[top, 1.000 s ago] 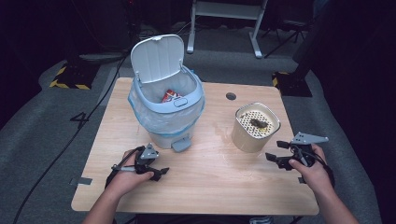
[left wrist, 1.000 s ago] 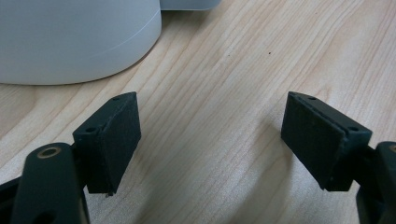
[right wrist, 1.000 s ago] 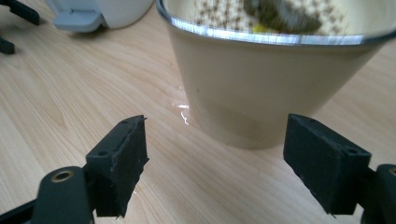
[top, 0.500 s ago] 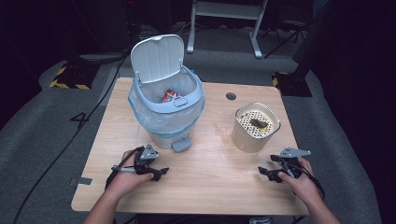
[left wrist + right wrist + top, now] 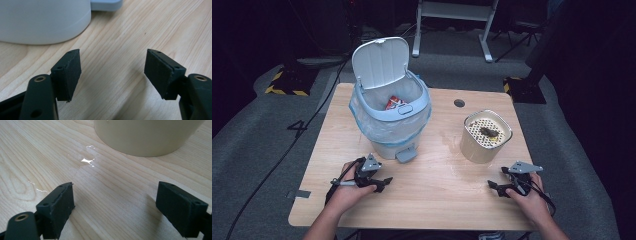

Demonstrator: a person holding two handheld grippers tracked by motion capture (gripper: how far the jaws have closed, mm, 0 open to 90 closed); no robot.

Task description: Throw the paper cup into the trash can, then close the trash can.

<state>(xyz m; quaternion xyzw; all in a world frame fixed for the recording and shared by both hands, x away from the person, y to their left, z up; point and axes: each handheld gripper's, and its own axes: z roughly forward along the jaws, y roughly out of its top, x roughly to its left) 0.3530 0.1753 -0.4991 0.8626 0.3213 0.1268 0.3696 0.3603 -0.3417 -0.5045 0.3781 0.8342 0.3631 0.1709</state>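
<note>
In the open bin [image 5: 391,117] — red wrapper [image 5: 394,103]

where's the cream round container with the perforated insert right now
In the high view, the cream round container with the perforated insert stands on the right side of the wooden table, right of the pale blue pedal bin, beyond the right gripper.

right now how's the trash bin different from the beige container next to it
The trash bin is pale blue and white with a plastic liner and a hinged lid standing open; the beige container is cream with no lid in view. The bin is clearly taller and wider than the container. The bin holds a red-and-white wrapper, while the container has a perforated insert with a dark scrap on it. Both stand upright on the wooden table, open at the top.
</note>
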